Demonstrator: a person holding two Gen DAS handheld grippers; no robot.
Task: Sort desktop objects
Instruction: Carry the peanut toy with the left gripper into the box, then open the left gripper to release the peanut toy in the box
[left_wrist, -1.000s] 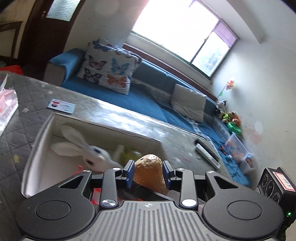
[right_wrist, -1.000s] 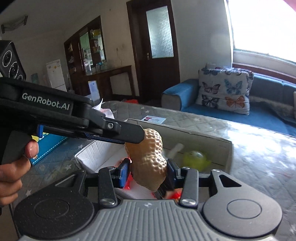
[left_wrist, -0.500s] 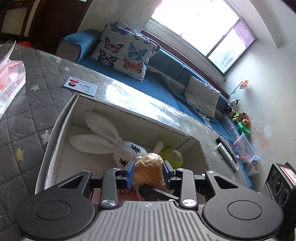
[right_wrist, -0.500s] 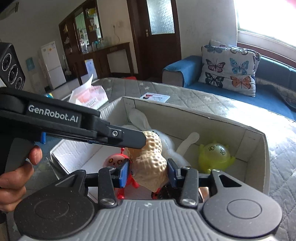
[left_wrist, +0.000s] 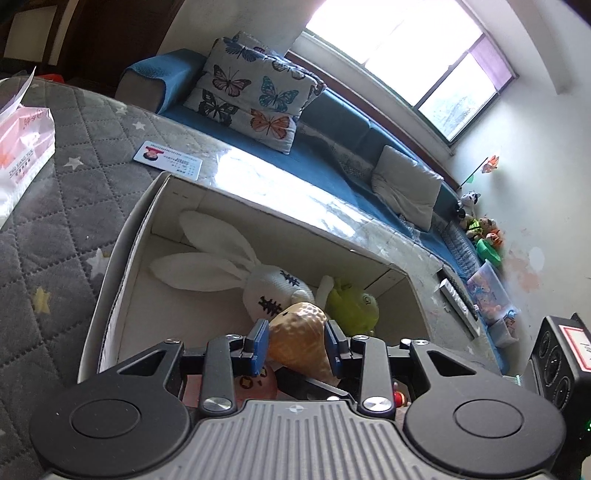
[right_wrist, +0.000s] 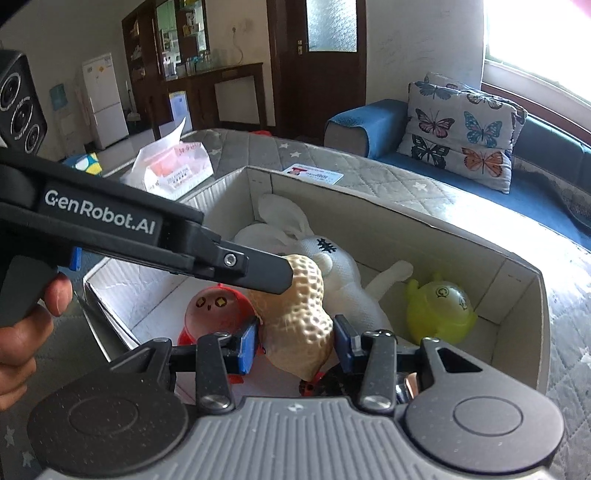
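A tan peanut toy (right_wrist: 303, 295) hangs low inside a white cardboard box (right_wrist: 406, 218), just above the toys lying in it. My right gripper (right_wrist: 294, 345) is shut on its lower lobe. My left gripper (left_wrist: 296, 341) is shut on the peanut's (left_wrist: 299, 325) upper end, and its fingers (right_wrist: 266, 271) reach in from the left in the right wrist view. In the box (left_wrist: 122, 258) lie a white plush rabbit (left_wrist: 221, 266), a green round toy (left_wrist: 351, 302) and a red and pink owl-faced toy (right_wrist: 214, 310) under the peanut.
The box stands on a grey quilted tabletop with stars (left_wrist: 55, 206). A pink tissue pack (left_wrist: 22, 147) and a card (left_wrist: 168, 160) lie beyond the box. A remote (left_wrist: 458, 302) lies at the right. A blue sofa with a butterfly pillow (left_wrist: 255, 96) is behind. A hand (right_wrist: 22, 332) holds the left gripper.
Both grippers came down together with the peanut toy, from above the box rim to inside the box. Over the last half second they barely moved.
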